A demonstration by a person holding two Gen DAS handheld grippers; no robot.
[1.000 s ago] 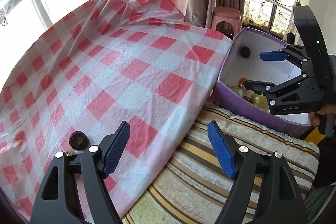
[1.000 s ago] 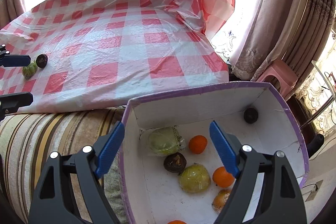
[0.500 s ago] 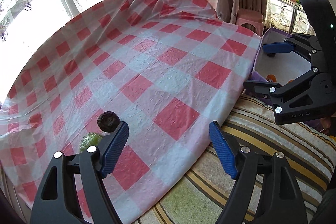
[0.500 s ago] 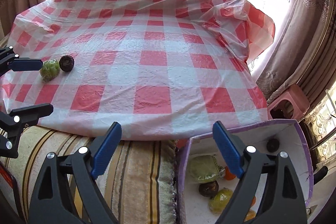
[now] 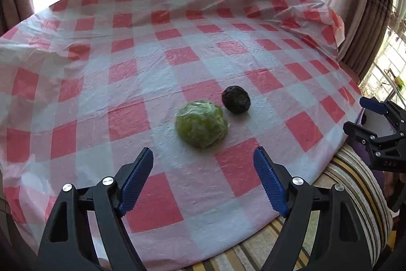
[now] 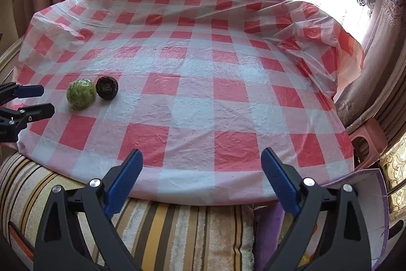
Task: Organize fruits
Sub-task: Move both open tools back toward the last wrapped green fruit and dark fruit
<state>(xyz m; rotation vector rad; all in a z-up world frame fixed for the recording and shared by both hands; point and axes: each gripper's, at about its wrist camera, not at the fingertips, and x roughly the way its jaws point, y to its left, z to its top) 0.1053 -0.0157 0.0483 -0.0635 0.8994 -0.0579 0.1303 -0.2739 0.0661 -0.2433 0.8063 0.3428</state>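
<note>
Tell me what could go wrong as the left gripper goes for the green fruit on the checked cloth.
The dark fruit sits right beside the green fruit, so a finger of the open, empty left gripper might knock it rolling. The green fruit looks wrapped in shiny film and could slip. The thin checked cloth is wrinkled and may drag.

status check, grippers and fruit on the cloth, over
Left gripper open, empty, facing green fruit. Right gripper opening, empty. Dark fruit beside green one on checked cloth. Nothing in the way.
</note>
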